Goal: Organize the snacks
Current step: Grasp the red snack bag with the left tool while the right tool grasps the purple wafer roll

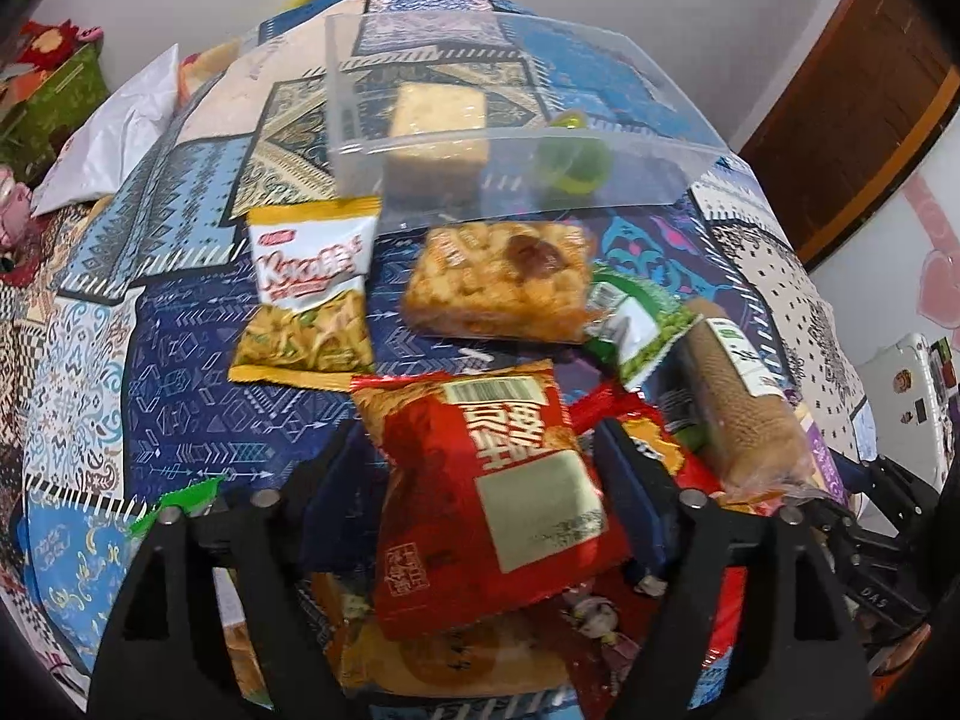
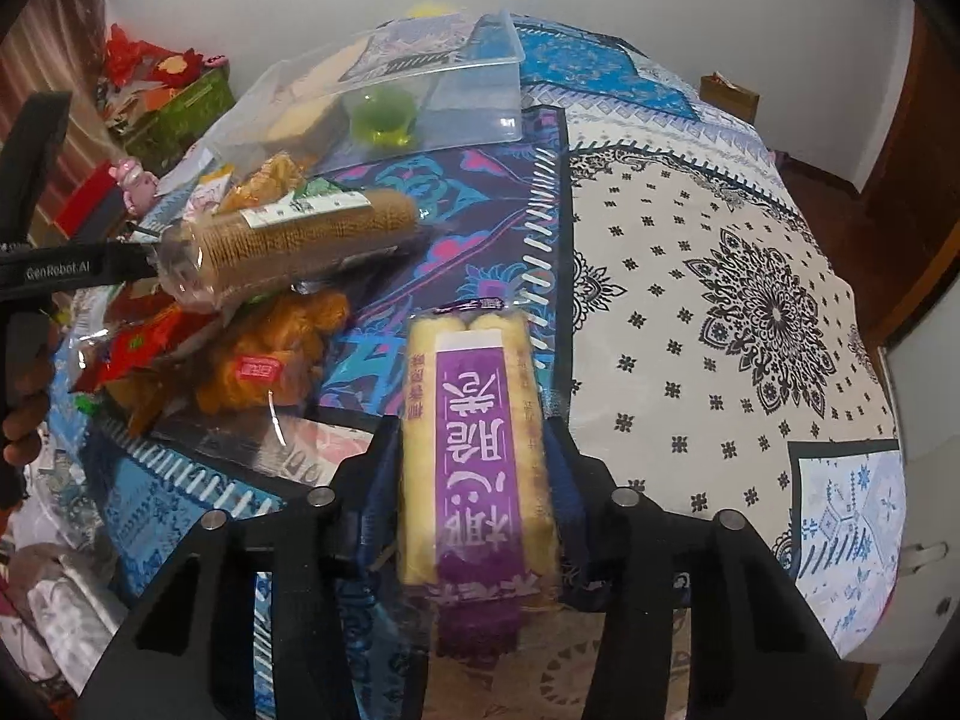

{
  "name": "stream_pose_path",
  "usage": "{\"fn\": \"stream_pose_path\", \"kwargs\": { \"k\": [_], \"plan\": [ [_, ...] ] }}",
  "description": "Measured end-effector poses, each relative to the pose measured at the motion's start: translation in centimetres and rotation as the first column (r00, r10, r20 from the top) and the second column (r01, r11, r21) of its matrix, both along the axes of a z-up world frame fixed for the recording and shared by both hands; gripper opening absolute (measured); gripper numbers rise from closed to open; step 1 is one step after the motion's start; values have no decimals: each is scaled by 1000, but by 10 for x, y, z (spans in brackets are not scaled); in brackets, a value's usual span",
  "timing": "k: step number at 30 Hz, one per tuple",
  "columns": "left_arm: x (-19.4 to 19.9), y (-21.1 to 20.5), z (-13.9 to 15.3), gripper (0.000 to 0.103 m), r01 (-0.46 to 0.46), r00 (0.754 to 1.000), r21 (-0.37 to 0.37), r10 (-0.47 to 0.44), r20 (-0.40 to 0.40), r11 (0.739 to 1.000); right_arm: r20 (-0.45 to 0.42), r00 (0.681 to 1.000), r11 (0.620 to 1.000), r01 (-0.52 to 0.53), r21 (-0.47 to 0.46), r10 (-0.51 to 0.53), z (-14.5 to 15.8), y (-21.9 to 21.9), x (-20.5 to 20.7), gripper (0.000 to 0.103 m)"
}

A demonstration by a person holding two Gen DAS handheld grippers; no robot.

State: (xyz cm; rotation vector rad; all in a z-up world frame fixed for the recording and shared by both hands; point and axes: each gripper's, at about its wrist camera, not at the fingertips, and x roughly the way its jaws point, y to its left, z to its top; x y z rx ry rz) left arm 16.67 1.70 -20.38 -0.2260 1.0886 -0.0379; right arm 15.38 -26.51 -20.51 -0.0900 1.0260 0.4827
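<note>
A lived-in home room is showing: a patchwork cloth (image 2: 690, 276) covering the bench, gift boxes (image 1: 54, 96), a wooden door (image 1: 852, 120).

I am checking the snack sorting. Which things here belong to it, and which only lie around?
Job: clear box; red packet; purple-label packet; brown roll; left gripper; right gripper.

Lying around: patterned cloth; white bag.

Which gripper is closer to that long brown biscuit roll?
The left. The left gripper straddles a red packet right beside the biscuit roll. The right gripper, clamped on a purple-labelled pack, sits farther off across the cloth.
</note>
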Motion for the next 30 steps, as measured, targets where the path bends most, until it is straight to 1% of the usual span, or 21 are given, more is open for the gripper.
{"fn": "stream_pose_path", "kwargs": {
  "k": [1,4,5,7,8,11,15,16,19,22,23,30],
  "plan": [
    [1,2,-2,83,-6,1000,-13,6,-5,1000,0,1000,1000,3,6,-3,0,0,0,43],
    [6,7,-12,83,-29,999,-76,26,-42,997,5,1000,1000,3,17,-3,1,1,-1,43],
    [7,7,-14,83,-32,998,-84,28,-49,996,3,1000,1000,3,25,-4,2,0,-1,43],
    [10,5,-15,81,-40,998,-71,36,-48,997,3,1000,999,4,36,-4,4,0,-1,43],
    [11,3,-15,76,-35,999,-59,32,-41,998,7,1000,999,6,40,-6,6,0,-1,43],
    [10,0,-12,69,-20,1000,-36,20,-21,999,21,1000,998,9,56,-10,12,0,1,43],
    [5,1,-8,64,-22,1000,-39,22,-8,999,54,998,998,12,67,-15,25,1,4,43],
    [2,2,-5,63,-26,1000,-39,26,-3,999,62,998,997,12,70,-16,28,1,5,43],
    [-5,4,4,62,-33,999,-23,34,23,999,86,996,996,7,84,-14,39,5,10,43],
    [-12,6,19,62,-35,996,17,33,79,999,106,994,995,3,96,-13,48,10,16,43],
    [-14,7,25,62,-35,995,20,33,95,999,114,993,995,1,101,-13,51,11,17,43],
    [-10,17,66,62,-48,979,-2,47,198,999,165,986,991,-17,131,-5,72,29,39,43]
  ]
}}
